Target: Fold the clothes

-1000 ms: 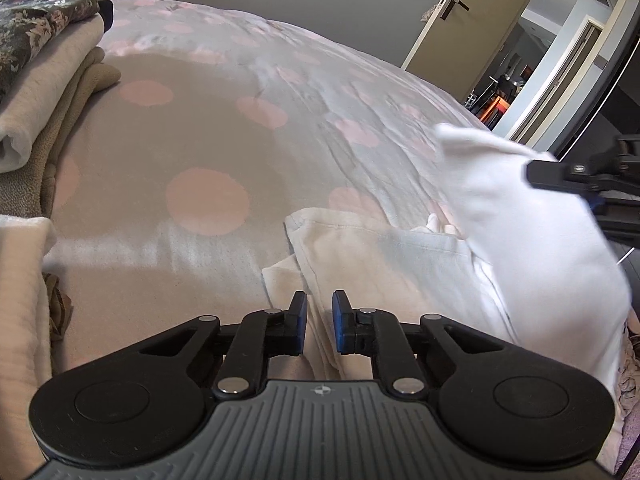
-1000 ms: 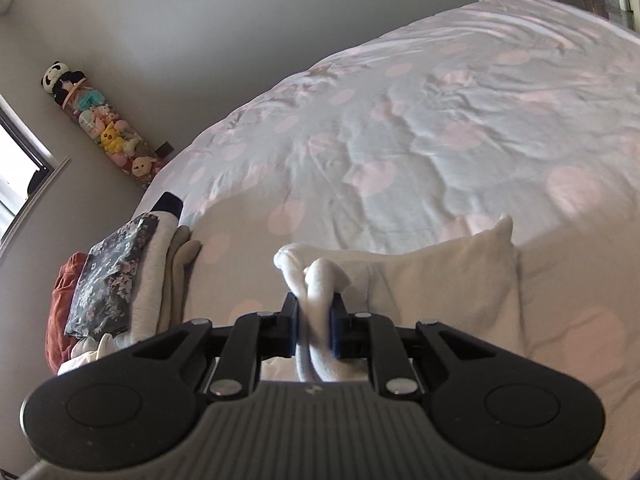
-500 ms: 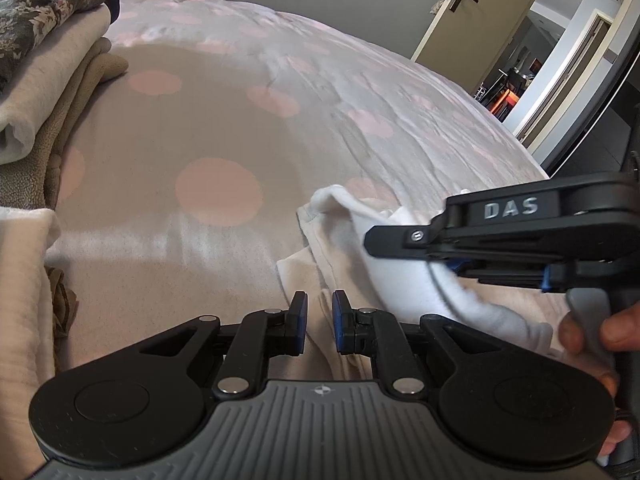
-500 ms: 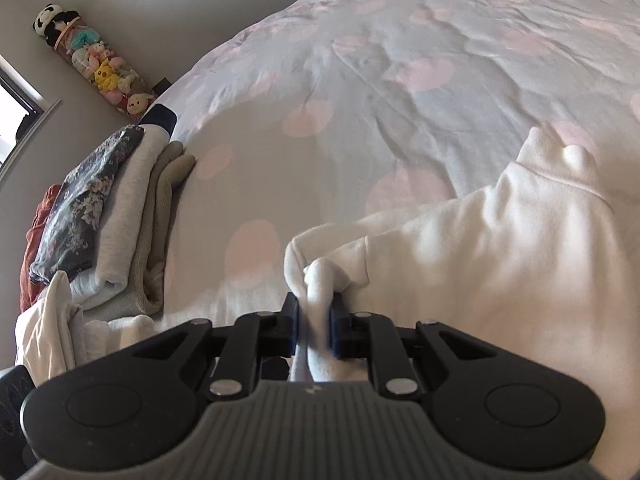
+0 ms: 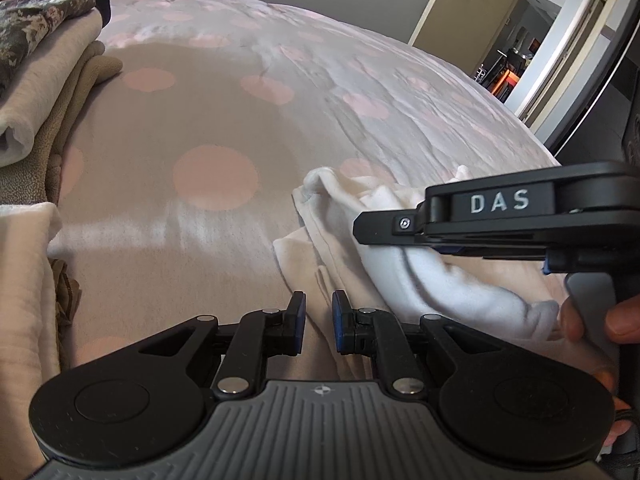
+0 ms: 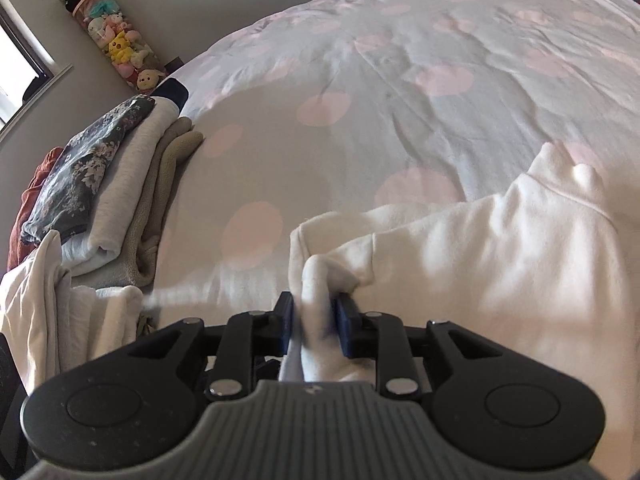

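A white fleece garment (image 5: 420,276) (image 6: 500,260) lies on the dotted bedspread (image 5: 216,120), partly folded over itself. My right gripper (image 6: 316,312) is shut on a bunched fold of its edge; in the left wrist view the right gripper (image 5: 362,226) comes in from the right, low over the cloth, with a person's hand (image 5: 592,320) on its handle. My left gripper (image 5: 319,318) hovers just in front of the garment's near left edge, narrowly open, with nothing between its fingers.
A stack of folded clothes (image 5: 40,60) (image 6: 120,184) with a dark floral piece on top sits at the bed's left side. Cream cloth (image 5: 24,280) (image 6: 100,312) lies nearer. An open door (image 5: 452,4) is far right; a column of plush toys (image 6: 108,40) stands in the corner.
My right gripper has swung the garment's lifted side over to the left and down onto the bed, still holding it. The left gripper has stayed put.
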Demonstrator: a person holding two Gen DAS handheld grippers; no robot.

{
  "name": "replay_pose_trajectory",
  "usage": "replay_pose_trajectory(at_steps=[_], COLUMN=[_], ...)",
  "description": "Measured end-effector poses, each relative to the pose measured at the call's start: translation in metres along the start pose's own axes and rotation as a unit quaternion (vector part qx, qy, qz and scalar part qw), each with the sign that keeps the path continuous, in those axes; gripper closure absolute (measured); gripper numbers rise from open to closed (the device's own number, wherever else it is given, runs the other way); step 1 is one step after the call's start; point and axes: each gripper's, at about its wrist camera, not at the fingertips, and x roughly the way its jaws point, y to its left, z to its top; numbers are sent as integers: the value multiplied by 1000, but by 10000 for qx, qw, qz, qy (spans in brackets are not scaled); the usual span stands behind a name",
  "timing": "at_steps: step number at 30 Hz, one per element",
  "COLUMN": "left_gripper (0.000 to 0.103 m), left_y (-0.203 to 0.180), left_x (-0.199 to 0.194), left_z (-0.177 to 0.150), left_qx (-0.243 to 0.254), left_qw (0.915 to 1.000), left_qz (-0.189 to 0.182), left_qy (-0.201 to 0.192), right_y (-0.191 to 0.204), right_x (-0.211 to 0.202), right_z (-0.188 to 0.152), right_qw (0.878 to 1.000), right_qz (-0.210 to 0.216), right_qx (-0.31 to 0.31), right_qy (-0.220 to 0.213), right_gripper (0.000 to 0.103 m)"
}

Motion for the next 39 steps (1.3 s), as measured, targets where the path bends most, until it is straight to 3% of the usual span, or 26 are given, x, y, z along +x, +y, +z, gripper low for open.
replay_pose_trajectory(at_steps=[9,15,25,28,30,36,39], left_gripper=[92,91,87,76,63,59,57], left_y=[-17,-27,-31,-30,-30,-33,-40], left_x=[-27,-46,-69,-73,-77,-86,-79], left_z=[-16,-25,-51,-60,-65,-71,-72], left_qx=[77,-289,-787,-913,-1010,-1253,-1073], left_qw=[9998,9993,9956,9947,9939,9920,9939], left_qz=[144,189,471,471,440,73,220], left_qy=[-152,-126,-172,-71,-29,-119,93], right_y=[3,2,-14,-17,-17,-11,-12], right_x=[-54,-97,-129,-126,-124,-117,-114], right_z=[-23,-54,-119,-135,-144,-164,-167], right_qw=[9980,9950,9845,9845,9846,9810,9823], right_qz=[39,-8,-629,-630,-559,-427,-345], right_qx=[-531,-761,-1356,-1430,-1479,-1767,-1732], right_qy=[-351,-653,-920,-795,-747,-675,-622], right_gripper=[69,56,54,54,54,54,54])
